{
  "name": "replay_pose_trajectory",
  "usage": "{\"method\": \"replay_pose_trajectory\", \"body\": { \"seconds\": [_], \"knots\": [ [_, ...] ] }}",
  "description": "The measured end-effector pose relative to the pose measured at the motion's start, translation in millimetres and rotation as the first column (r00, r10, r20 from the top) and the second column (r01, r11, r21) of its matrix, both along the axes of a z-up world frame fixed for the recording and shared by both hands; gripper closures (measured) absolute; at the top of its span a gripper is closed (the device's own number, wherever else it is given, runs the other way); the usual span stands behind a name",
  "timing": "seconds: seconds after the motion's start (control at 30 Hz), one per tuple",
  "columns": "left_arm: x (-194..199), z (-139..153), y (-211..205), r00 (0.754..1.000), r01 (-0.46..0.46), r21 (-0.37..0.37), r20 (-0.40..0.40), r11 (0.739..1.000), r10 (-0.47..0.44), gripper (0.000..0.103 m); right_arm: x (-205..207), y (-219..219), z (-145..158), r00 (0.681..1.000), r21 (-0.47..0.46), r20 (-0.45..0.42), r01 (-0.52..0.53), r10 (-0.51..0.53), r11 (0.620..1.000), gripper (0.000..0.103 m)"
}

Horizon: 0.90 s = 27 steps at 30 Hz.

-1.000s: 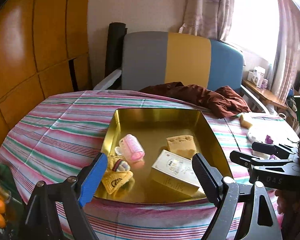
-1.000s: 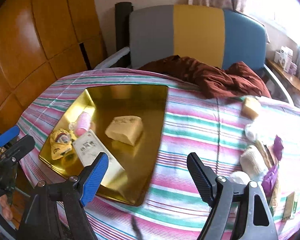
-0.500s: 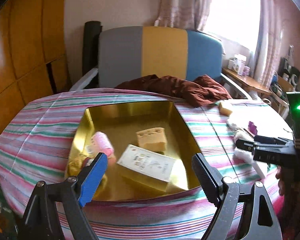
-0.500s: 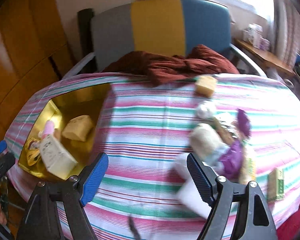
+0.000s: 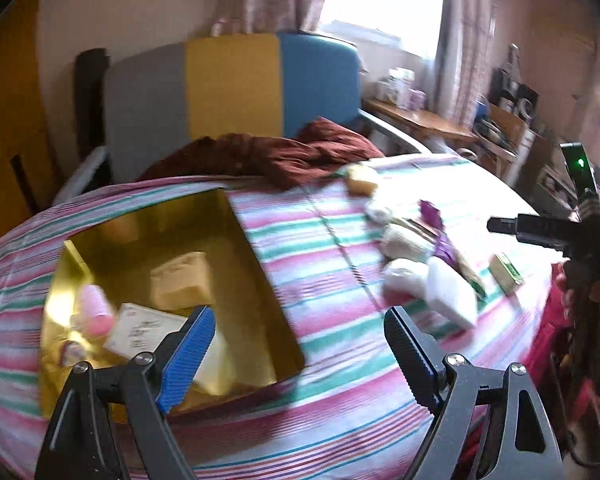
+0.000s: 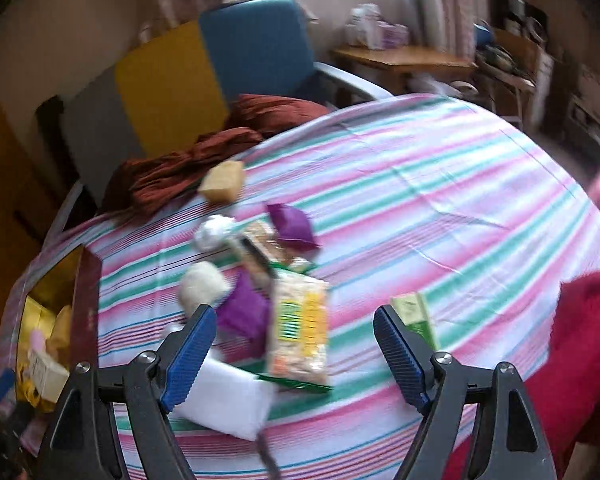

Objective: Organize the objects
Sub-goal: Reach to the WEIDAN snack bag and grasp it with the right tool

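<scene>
A gold box point(image 5: 256, 252) lies open on the striped table, holding a pink roller point(image 5: 96, 312), a tan sponge point(image 5: 182, 280) and a white carton point(image 5: 144, 330). My left gripper point(image 5: 296, 344) hangs open above the box's right edge with nothing between its fingers. My right gripper point(image 6: 296, 344) is open over a pile of loose things: a snack packet point(image 6: 300, 332), purple wrappers point(image 6: 246, 312), a white block point(image 6: 224, 400), a cream ball point(image 6: 202, 286), a green box point(image 6: 414, 314) and a tan sponge point(image 6: 224, 182). In the left wrist view the right gripper point(image 5: 540, 230) shows at the far right.
A dark red cloth point(image 5: 268, 156) lies at the table's far edge against a grey, yellow and blue chair point(image 5: 236, 84). A wooden side table point(image 6: 400, 58) stands by the window. A red sleeve point(image 6: 580, 340) is at the right edge. The gold box point(image 6: 86, 292) sits at far left.
Both grippers swung to the right across the table. The right one left the gold box behind and now hangs over the pile of loose things. Both stayed open and empty.
</scene>
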<state>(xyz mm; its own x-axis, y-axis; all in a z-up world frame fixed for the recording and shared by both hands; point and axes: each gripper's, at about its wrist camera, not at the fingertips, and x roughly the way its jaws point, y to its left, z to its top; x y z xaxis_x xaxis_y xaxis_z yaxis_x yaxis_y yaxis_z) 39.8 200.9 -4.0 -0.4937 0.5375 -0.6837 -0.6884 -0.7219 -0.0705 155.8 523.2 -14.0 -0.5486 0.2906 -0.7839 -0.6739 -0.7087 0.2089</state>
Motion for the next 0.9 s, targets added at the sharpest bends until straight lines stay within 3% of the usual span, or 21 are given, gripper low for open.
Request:
{"method": "replay_pose_trajectory", "body": {
  "seconds": [0.27,0.47,0.73,0.9],
  "knots": [
    [6,-24,48,0.984,0.128,0.008,0.127,0.992,-0.128,0.020,12,17,-10,0.999,-0.104,-0.026,0.030,-0.033,0.994,0.021],
    [12,-37,84,0.962,0.211,0.035,0.172,0.977,-0.214,0.021,8,19,-16,0.999,-0.140,-0.030,0.007,-0.011,0.990,0.021],
    [5,-65,125,0.920,0.253,0.078,0.288,0.964,-0.265,0.027,-6,24,-25,1.000,-0.179,-0.001,-0.019,0.019,0.984,0.021],
    [6,-74,137,0.899,0.271,0.107,0.328,0.957,-0.291,0.034,-22,33,-42,0.997,-0.232,0.072,0.012,0.005,0.973,0.021]
  ]
}}
